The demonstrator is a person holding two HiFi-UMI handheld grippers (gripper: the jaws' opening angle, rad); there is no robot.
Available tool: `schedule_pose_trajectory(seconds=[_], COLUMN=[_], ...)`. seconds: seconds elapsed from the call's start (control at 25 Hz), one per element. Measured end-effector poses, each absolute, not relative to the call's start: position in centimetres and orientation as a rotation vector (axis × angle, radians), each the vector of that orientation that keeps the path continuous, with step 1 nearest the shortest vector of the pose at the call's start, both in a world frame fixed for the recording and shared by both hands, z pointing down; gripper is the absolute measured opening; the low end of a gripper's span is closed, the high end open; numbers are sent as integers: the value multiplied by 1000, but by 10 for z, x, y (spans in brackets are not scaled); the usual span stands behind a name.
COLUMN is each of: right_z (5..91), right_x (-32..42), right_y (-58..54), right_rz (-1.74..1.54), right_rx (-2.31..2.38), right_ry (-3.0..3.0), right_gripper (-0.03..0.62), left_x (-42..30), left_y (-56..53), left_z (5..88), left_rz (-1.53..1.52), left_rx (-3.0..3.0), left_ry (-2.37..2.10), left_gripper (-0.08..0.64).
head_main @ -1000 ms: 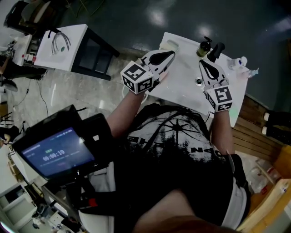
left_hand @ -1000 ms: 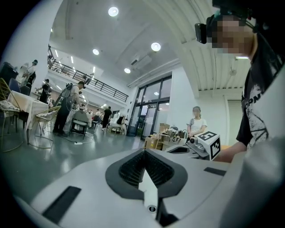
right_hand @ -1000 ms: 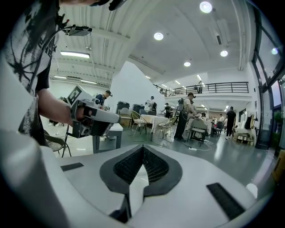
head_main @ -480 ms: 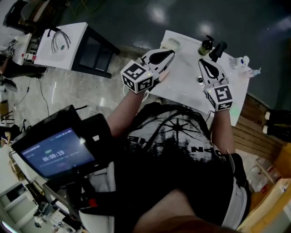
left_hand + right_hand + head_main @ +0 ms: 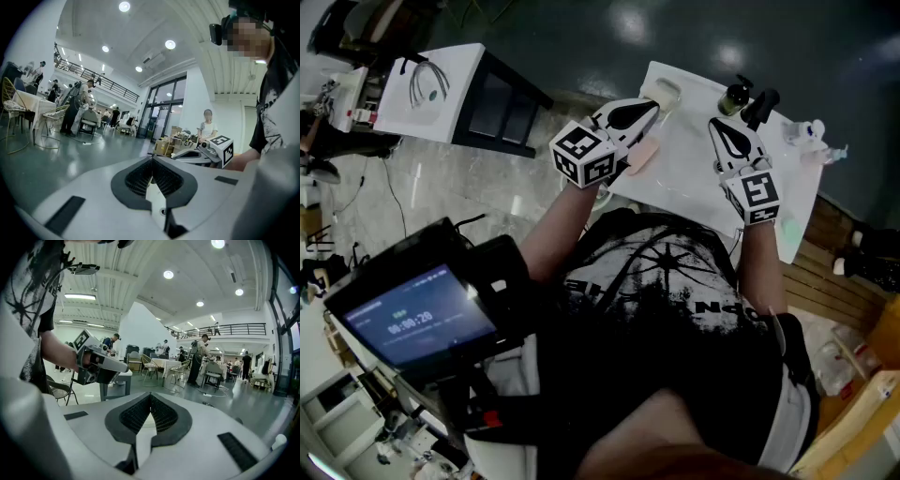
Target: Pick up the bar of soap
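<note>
Over the desk's [image 5: 686, 173] left edge hangs the left gripper [image 5: 649, 109], jaws pressed together, empty. The pale bar of soap [image 5: 643, 156] lies beside it at that edge. Bare desktop separates it from the right gripper [image 5: 717, 129], likewise closed on nothing, near the far-edge bottle [image 5: 733, 97].

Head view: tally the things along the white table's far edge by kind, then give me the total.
Pale rounded block, likely the soap or its dish: 1
Dark pump bottle: 1
Black upright handle: 1
Clear plastic clutter: 1 heap, too blurred to split
Total: 4
</note>
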State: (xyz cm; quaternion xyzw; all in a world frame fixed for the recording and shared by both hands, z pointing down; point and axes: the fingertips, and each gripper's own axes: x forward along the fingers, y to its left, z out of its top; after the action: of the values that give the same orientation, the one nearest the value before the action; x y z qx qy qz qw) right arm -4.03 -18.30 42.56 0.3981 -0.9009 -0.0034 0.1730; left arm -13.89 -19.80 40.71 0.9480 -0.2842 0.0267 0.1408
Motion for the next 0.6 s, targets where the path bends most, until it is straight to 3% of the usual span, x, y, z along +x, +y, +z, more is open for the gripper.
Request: schedule_pose_trajectory(seconds=[0.6], right_z=[474], right_x=[-101], right_y=[-227], right_rz=[112], right_rx=[965], right_ry=[-2523], right_gripper=[18], left_x=[-175], left_y=[-250], left_z=[467], left_rz=[260], left_rx=[2592], left_ry=[-709], left_gripper=[14])
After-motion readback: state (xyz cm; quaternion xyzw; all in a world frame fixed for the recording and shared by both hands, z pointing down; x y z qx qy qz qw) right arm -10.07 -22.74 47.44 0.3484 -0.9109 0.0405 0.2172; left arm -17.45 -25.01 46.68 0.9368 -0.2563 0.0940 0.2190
